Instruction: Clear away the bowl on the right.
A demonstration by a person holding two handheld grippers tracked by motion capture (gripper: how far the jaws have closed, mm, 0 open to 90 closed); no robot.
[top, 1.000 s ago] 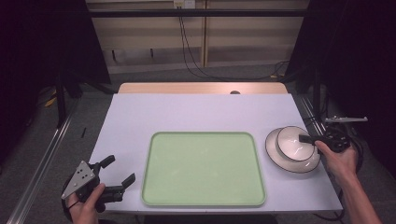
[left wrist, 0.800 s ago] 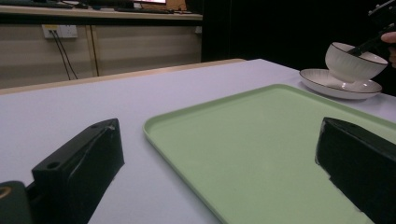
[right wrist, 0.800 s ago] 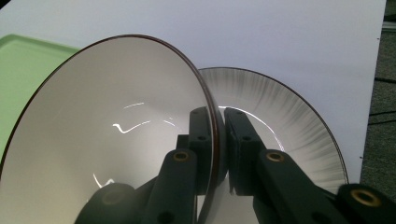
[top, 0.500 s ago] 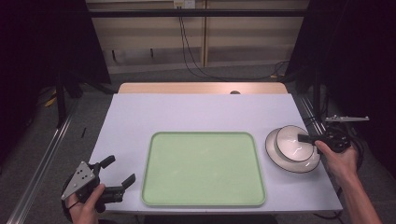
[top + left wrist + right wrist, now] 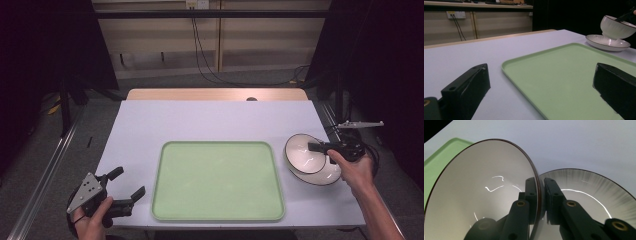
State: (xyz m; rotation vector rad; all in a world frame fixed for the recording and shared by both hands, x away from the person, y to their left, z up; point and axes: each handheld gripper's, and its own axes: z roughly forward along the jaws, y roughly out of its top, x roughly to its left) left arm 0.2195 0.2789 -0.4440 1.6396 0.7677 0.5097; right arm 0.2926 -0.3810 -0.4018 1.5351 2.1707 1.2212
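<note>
While the right gripper [image 5: 541, 195] clamps the rim of a white dark-rimmed ceramic bowl [image 5: 303, 154] — tilted above a matching plate [image 5: 607, 42] — the left gripper [image 5: 127, 183] rests with jaws apart beside the pale green plastic tray [image 5: 217, 180].

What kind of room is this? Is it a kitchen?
Probably not a kitchen, more likely a test room or lab. The table is ringed by dark curtains, loose cables hang by a wall socket, and a person's right claw grips a bowl.
</note>
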